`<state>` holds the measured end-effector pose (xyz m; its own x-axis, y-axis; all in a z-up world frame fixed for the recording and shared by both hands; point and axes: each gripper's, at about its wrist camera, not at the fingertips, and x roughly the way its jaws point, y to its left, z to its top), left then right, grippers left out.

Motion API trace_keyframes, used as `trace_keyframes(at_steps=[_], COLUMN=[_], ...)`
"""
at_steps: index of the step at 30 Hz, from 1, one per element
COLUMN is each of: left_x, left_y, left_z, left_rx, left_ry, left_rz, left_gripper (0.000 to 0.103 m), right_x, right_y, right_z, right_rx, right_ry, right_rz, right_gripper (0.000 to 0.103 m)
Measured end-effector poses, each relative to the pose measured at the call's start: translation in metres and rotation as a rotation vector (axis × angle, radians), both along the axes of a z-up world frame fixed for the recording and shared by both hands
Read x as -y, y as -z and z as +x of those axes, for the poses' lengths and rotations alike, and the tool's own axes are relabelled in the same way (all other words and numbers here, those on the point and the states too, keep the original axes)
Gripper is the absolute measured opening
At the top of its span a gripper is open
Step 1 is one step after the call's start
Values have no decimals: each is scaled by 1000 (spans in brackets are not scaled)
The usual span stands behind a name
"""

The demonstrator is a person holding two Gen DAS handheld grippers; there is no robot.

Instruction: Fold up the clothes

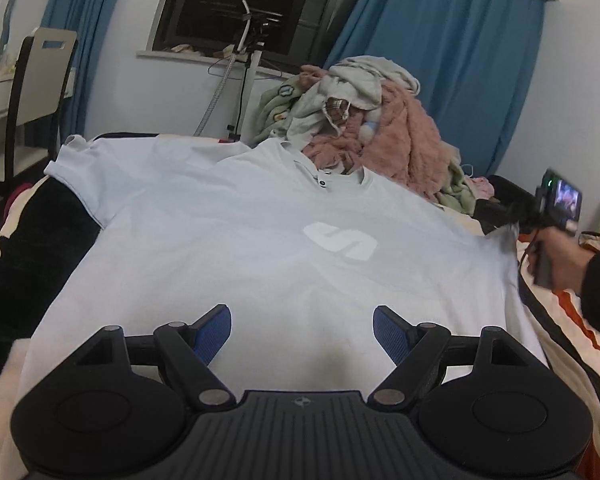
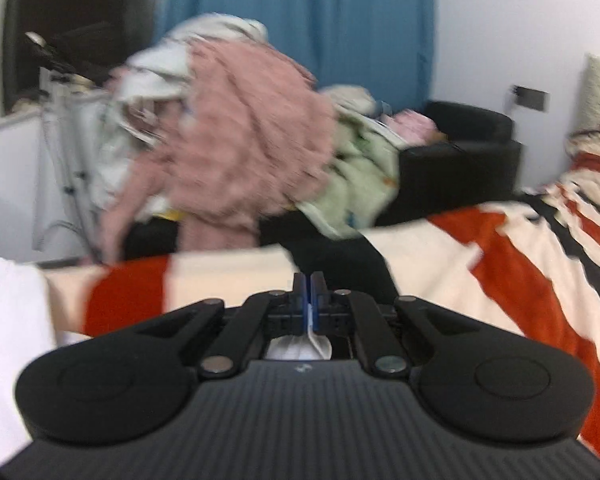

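A white T-shirt (image 1: 236, 248) with a pale logo lies spread flat on the bed, collar toward the far side. My left gripper (image 1: 302, 320) hovers open over its lower hem, blue pads wide apart, nothing between them. At the shirt's right edge, a hand holds my right gripper (image 1: 512, 222), which pinches the right sleeve and lifts it slightly. In the blurred right wrist view, the right gripper (image 2: 310, 280) is shut on a fold of white cloth (image 2: 306, 346) that bunches behind the fingers. More of the T-shirt (image 2: 8, 320) shows at the left.
A heap of clothes, pink fleece (image 1: 404, 144) and pale green pieces, stands beyond the collar. The bed cover (image 2: 500, 264) is striped cream, red and black. A chair (image 1: 36, 92) and desk are at the left, a stand (image 1: 244, 64) by the window, blue curtains behind.
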<state>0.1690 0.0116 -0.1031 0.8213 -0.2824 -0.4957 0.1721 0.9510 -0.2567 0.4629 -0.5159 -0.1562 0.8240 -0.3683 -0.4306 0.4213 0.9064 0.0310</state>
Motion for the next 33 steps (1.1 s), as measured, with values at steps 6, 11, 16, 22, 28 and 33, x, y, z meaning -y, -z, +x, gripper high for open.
trace_keyframes(at_steps=[6,11,16,22,28,33], left_x=[-4,-5,-8,2,28,55], left_y=[1,3,-2,-12,-16,-14], left_z=[13,18,-1,-37,-75,-109], left_rx=[-3,-11,22,57,12,-47], left_ry=[-27,-24,-1,69,207,327], left_rz=[-3,19,19,18,6,-6], left_gripper=[80,80,80,80,80,74], right_x=[8,-12,-49,-111,-161,-172], right_y=[32,9,-40,-109,-118,-112], right_z=[8,-25,-95,-238,-377,-436], right_rx=[-36,-45,5,112,146,180], right_ry=[19,-39,-92,-179,-176,-183], right_rz=[69,68,97,169,270,310], right_gripper=[13,72,72,72,72,72])
